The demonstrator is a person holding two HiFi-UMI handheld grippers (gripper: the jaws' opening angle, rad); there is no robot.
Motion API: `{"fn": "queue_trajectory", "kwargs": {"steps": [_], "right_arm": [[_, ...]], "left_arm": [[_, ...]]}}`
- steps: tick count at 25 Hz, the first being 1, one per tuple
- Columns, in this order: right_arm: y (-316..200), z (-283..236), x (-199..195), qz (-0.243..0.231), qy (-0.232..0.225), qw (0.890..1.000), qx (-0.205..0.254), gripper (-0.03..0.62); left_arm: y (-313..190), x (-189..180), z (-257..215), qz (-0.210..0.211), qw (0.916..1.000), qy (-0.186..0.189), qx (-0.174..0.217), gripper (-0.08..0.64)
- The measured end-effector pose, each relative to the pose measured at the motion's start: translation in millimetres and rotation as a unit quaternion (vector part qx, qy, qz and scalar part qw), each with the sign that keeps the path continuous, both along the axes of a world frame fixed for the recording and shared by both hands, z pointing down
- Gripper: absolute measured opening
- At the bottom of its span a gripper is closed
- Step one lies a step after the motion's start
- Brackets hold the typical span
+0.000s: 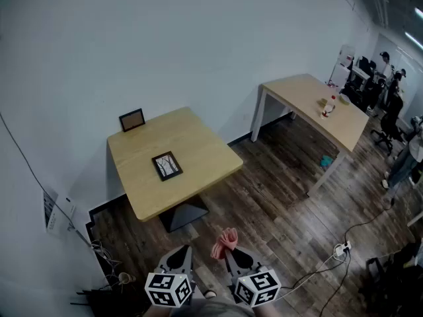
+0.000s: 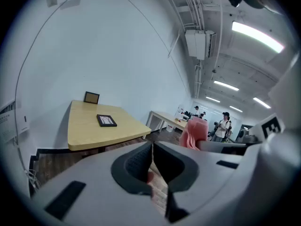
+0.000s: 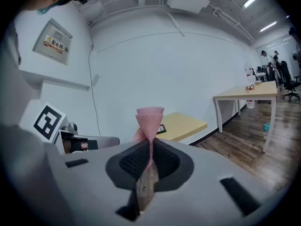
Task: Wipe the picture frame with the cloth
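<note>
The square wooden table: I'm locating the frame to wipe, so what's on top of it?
On the table, one picture frame lies flat mid-top; a second frame stands at its back edge, hiding the strip behind.

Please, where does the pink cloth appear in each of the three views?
Head view: pink cloth at bottom centre, pinched in the right gripper.
Left gripper view: pink cloth right of centre, beyond the jaws.
Right gripper view: pink cloth at centre, clamped between the jaws.
Shared landmark: the square wooden table, in all three.
</note>
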State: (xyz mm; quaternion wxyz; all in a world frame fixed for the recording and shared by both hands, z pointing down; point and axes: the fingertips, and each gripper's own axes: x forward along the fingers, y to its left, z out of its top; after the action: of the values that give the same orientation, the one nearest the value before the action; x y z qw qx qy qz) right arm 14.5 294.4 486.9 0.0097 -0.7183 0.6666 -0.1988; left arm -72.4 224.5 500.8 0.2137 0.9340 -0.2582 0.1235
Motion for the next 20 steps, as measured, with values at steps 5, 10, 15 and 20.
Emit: {"fn": "queue_trajectory", "kwargs": {"steps": [5, 10, 15, 20], "right_arm": [[6.1, -4.8, -6.1, -0.001, 0.006, 1.0, 0.006, 0.014], [6.2, -8.1, -14.9, -0.016, 0.019, 1.0, 0.008, 0.014], [4.6, -6.1, -23.3, -0.037, 0.009, 0.999, 0.007, 0.014], [-0.4, -9.1, -27.1, -0.039, -0.006, 0.999, 0.012, 0.015]], "left_arm": [[6.5, -3.2, -3.0, -0.001, 1.0, 0.003, -0.001, 0.009], [7.6, -9.9, -4.6, -0.018, 0.9998, 0.01, -0.005, 0.009], [11.9, -14.4, 1.4, -0.022, 0.9996, 0.008, -0.016, 0.009], [5.2, -20.8, 0.4, -0.033, 0.9992, 0.009, -0.021, 0.011]]}}
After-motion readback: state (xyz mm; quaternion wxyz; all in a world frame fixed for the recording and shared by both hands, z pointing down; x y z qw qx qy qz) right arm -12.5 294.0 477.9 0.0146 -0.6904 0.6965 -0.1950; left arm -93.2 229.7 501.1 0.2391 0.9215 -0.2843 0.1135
